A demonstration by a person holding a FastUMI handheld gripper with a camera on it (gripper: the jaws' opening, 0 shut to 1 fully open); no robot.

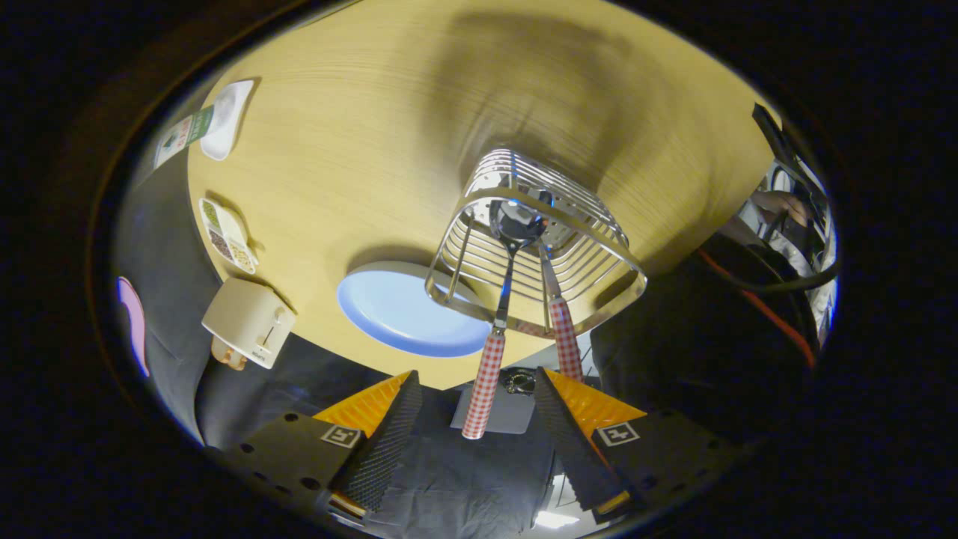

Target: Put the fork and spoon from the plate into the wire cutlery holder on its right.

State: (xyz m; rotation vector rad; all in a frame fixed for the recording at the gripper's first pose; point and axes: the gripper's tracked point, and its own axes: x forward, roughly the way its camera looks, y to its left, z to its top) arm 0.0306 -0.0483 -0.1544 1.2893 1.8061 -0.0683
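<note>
Two utensils, spoon (500, 299) and fork (560, 322), stand in the holder (535, 239) beside the plate (397, 311) on the desk (359, 150); gripper (475, 419) jaws open, empty.

fork (557, 318) tines hidden behind spoon (500, 299)
</note>
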